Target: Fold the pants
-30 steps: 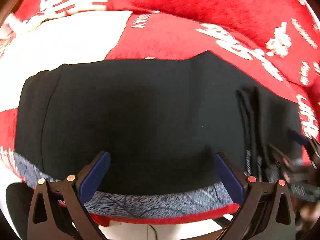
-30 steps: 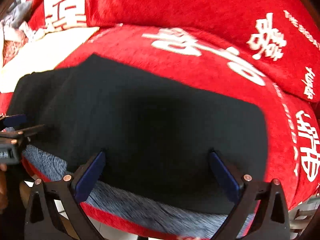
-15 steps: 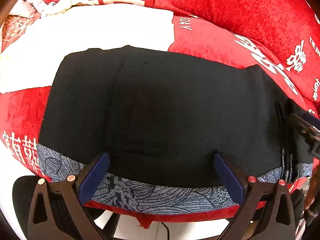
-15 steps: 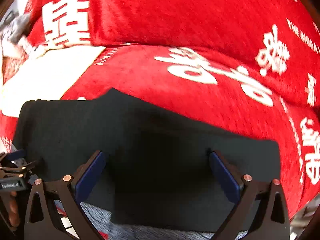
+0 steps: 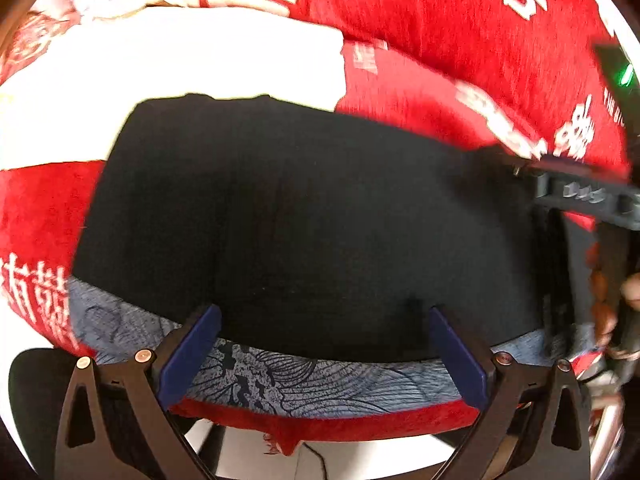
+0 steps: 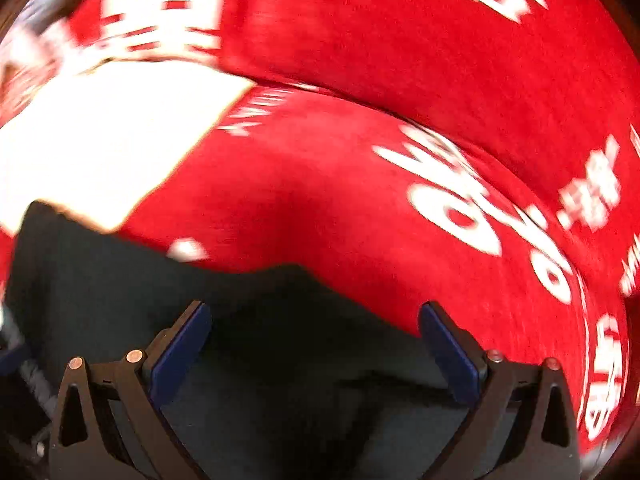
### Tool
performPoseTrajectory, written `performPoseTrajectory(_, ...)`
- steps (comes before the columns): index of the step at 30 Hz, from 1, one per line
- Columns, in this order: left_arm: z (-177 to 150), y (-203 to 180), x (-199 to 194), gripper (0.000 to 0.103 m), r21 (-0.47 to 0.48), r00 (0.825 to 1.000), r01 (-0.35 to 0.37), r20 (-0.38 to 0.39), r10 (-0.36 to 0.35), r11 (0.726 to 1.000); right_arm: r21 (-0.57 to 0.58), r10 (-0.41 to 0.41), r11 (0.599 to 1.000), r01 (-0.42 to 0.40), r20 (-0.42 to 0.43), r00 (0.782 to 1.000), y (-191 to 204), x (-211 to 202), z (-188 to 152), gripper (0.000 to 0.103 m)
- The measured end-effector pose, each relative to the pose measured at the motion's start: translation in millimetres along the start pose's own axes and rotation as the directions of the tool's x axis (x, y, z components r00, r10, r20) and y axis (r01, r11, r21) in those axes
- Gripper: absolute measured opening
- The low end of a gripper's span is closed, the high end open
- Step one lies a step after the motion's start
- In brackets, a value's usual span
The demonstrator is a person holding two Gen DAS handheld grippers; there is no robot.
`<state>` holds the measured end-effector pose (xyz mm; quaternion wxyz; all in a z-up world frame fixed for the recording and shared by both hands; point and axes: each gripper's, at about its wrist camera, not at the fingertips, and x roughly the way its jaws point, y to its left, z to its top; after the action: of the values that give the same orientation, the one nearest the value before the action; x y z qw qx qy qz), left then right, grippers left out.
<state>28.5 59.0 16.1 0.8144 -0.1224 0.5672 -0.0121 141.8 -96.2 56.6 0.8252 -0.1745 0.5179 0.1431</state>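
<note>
Ahead of the left claw (image 5: 324,344), whose jaws stand wide apart and hold nothing, the pants (image 5: 304,216) lie folded flat on the red cushion (image 5: 440,92), apparently nearly done, the right claw (image 6: 314,350) likewise wide and empty above them; no containers seen.

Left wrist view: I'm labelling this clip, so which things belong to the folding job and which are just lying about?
Job:
black pants
left hand-held gripper, open
right hand-held gripper, open

Lying about:
red blanket
blue-grey patterned cloth
</note>
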Motion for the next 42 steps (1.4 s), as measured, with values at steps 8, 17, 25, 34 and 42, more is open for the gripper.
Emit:
performPoseTrajectory(8, -11.3, 14.9, -18.1, 0.103, -0.039, 0.999, 0.007, 0.034, -0.005, 0.999, -0.283, 0.259, 0.922, -0.264, -0.056, 0.964, 69.7, 7.5, 17.1, 0.103)
performPoseTrajectory(17, -8.7, 37.0, -7.6, 0.103, -0.070, 1.000, 0.008, 0.003, -0.008, 0.998, -0.466, 0.357, 0.746, -0.476, -0.325, 0.876, 135.5, 52.2, 43.7, 0.103)
performPoseTrajectory(25, -2.6, 38.1, -10.1, 0.103, -0.055, 1.000, 0.015, 0.006, -0.015, 0.998, -0.634, 0.276, 0.581, -0.510, -0.436, 0.856, 151.9, 26.4, 29.0, 0.066)
performPoseTrajectory(34, 2.7, 57.4, -32.4, 0.103, -0.019, 0.998, 0.007, 0.069, -0.006, 1.000, -0.714, 0.271, 0.554, -0.428, -0.331, 0.904, 148.3, -10.2, 7.2, 0.037)
performPoseTrajectory(42, 20.7, 135.1, -46.2, 0.103, -0.063, 0.995, 0.063, 0.079, -0.058, 0.996, -0.821, 0.240, 0.512, -0.252, -0.144, 0.960, 145.0, -33.9, -19.3, 0.036)
